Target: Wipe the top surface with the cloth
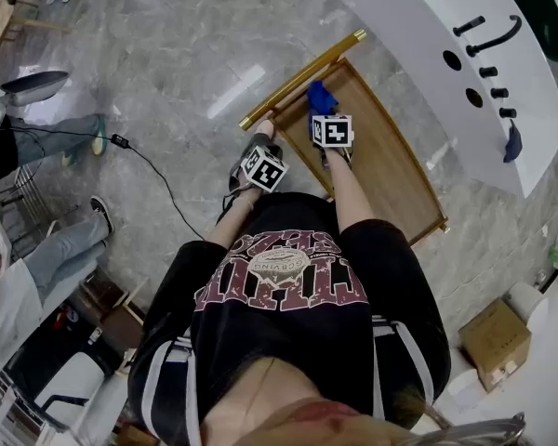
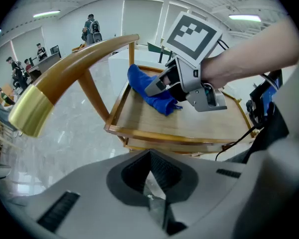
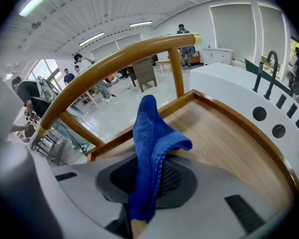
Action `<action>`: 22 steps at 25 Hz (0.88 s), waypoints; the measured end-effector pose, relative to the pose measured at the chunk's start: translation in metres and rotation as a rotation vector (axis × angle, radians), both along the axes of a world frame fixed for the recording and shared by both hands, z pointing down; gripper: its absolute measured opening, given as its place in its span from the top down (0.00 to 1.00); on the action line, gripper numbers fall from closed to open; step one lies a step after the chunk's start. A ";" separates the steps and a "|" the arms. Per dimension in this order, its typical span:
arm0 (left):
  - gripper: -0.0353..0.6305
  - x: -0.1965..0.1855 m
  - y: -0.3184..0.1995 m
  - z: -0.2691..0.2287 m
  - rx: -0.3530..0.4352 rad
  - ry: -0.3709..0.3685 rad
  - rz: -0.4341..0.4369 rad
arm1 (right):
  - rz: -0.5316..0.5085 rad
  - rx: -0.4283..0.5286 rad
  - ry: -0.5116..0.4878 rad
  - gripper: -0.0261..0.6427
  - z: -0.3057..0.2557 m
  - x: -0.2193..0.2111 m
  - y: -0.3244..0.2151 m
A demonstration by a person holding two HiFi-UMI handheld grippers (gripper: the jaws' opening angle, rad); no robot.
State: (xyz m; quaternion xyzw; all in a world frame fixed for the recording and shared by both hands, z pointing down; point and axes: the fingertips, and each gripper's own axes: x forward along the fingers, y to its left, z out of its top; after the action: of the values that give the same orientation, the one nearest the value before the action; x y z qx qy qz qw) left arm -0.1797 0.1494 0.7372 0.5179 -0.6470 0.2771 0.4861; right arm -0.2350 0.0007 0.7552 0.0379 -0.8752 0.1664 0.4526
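Blue cloth (image 3: 150, 133) tight in right gripper (image 3: 139, 209)

Both arms reach forward; left gripper (image 2: 149, 185) jaws together, right gripper (image 3: 142, 200) clamps cloth (image 3: 152, 133).

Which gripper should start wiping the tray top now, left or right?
Right. The right gripper is shut on the blue cloth, already over the wooden tray top. The left gripper holds nothing and sits short of the tray's edge.

cardboard box (image 1: 495, 342) | white counter (image 1: 418, 26) | black cable (image 1: 121, 141) on grey floor (image 1: 167, 45)
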 end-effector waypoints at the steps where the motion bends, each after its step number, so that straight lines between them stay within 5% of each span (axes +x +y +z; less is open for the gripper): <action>1: 0.88 -0.002 0.001 -0.001 0.004 -0.001 -0.008 | -0.005 0.004 -0.001 0.85 0.000 -0.003 0.003; 14: 0.88 -0.007 0.014 0.000 0.013 0.012 -0.048 | -0.013 0.018 -0.011 0.85 -0.003 -0.017 0.021; 22: 0.88 -0.005 0.019 -0.001 0.010 0.018 -0.065 | -0.116 0.003 -0.009 0.85 -0.001 -0.018 0.061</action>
State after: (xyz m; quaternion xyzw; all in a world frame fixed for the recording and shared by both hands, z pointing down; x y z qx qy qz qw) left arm -0.1848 0.1684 0.7357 0.5015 -0.6606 0.2531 0.4980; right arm -0.2528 0.0616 0.7544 -0.0130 -0.8782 0.1385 0.4577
